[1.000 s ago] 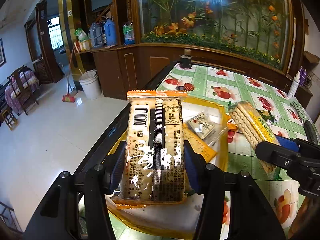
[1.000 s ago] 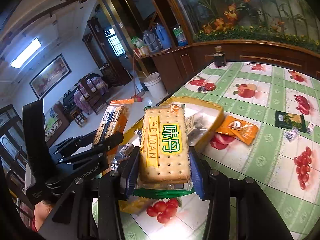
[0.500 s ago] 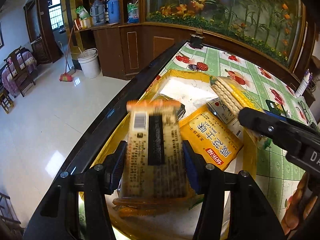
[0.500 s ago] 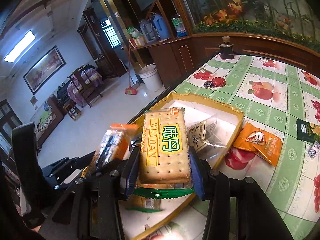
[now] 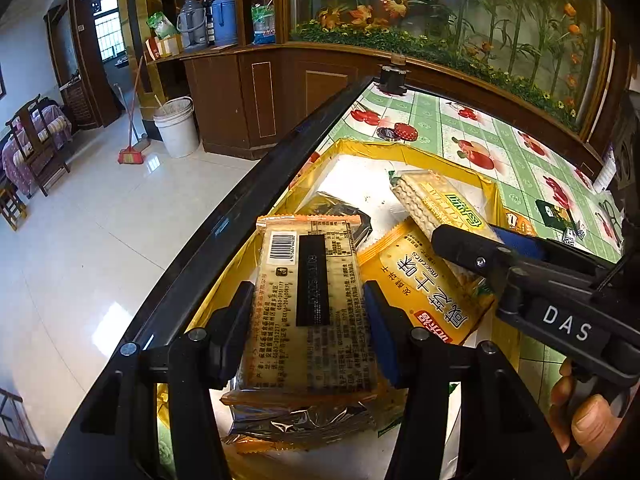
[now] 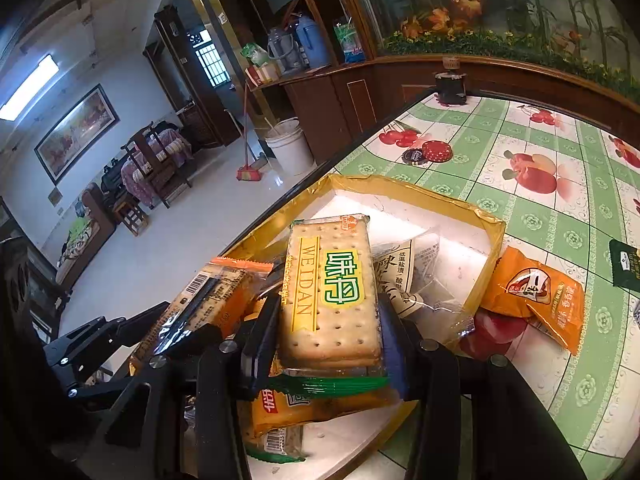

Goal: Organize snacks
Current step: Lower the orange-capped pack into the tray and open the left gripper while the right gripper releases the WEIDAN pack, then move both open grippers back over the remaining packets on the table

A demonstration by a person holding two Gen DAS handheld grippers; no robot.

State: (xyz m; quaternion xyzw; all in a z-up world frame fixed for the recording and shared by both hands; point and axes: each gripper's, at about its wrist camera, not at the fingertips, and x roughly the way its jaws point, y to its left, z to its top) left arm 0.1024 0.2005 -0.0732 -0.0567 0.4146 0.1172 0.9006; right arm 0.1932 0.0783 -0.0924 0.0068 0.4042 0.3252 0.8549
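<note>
I see the bench (image 6: 532,216), covered in a green checked cloth printed with fruit, filling the right of both views. On it, centre frame, sits the yellow-rimmed shallow box with a white floor (image 5: 424,156), its left rim running along the bench's dark edge.

My left gripper (image 5: 308,316) has its fingers clamped on the orange-trimmed clear cracker packet with a barcode (image 5: 310,300), held over the near end of the box at lower centre. My right gripper (image 6: 330,320) has its fingers clamped on the green-labelled WEIDAN cracker packet (image 6: 330,292), also over the box; in the left wrist view its black body crosses the right of the frame and hides part of the box's right rim.

Inside the box I count three loose items: a yellow biscuit packet with red-and-black lettering (image 5: 424,284), a clear sachet with black Chinese print (image 6: 412,276), and a dark foil pack (image 5: 340,212) partly hidden behind my held packet. Outside it, at the right of the right wrist view, lie one orange snack pouch (image 6: 536,296) touching the box's corner and one dark green packet (image 6: 626,266) at the frame edge.

A second ago both packets hung short of the box, with the WEIDAN one outside its right rim; now both are above its floor.
</note>
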